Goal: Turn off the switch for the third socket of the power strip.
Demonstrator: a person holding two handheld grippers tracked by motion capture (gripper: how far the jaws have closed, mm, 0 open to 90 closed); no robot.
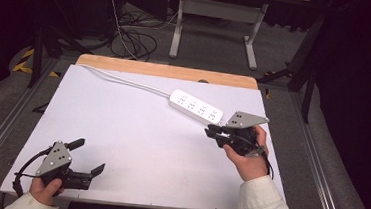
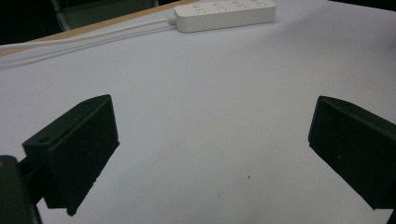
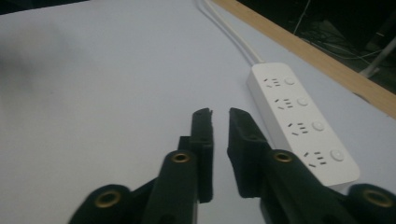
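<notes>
A white power strip (image 1: 196, 107) with several sockets lies at the back right of the white tabletop (image 1: 135, 145), its white cable (image 1: 125, 79) running off to the back left. My right gripper (image 1: 210, 132) hovers just in front of the strip's near end, jaws nearly together with nothing between them. In the right gripper view the strip (image 3: 301, 121) lies just right of that gripper (image 3: 219, 114). Near the front left corner my left gripper (image 1: 90, 155) is open and holds nothing. Its view shows its wide-apart jaws (image 2: 210, 154) over bare table, the strip (image 2: 224, 14) far ahead.
A strip of bare wood (image 1: 166, 72) runs along the table's far edge. Beyond it on the floor stand a grey desk frame (image 1: 215, 16) and loose cables (image 1: 133, 40). Metal rails (image 1: 1, 130) flank the table on both sides.
</notes>
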